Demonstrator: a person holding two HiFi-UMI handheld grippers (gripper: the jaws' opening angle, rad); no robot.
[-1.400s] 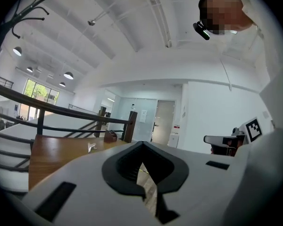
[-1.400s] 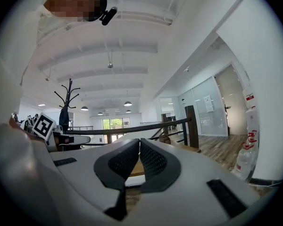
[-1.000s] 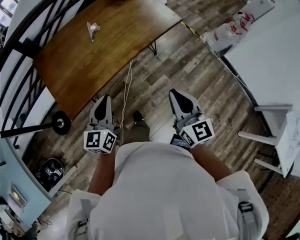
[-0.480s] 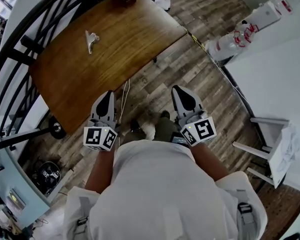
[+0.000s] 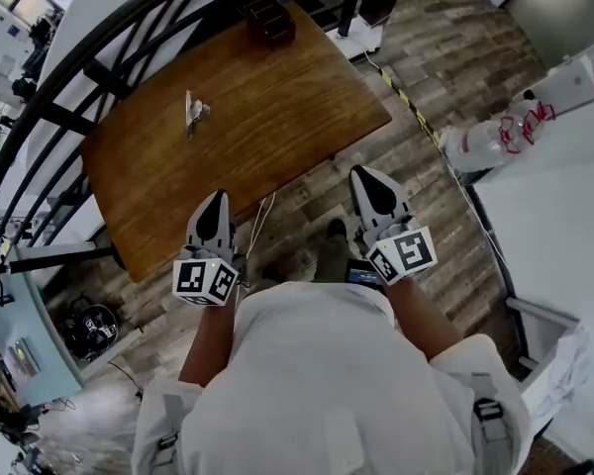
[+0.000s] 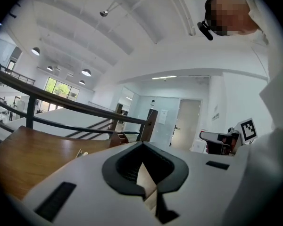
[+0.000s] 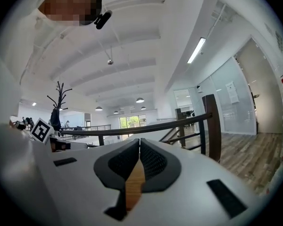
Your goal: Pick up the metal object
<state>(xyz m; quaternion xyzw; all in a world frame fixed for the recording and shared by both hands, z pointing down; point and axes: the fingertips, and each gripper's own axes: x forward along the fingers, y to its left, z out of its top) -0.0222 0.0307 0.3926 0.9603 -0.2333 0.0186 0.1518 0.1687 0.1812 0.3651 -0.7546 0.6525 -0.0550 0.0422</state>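
Though barely begun, judging by the layout: far out on the table (image 5: 277, 97), lying untouched, the metal object (image 5: 192, 114). Nearer, at the table's near edge, left claw (image 5: 216, 201) pressed shut on nothing. Further right, over the floor, right claw (image 5: 364, 176) likewise closed and empty. Left to do: reach, open, grip, lift.
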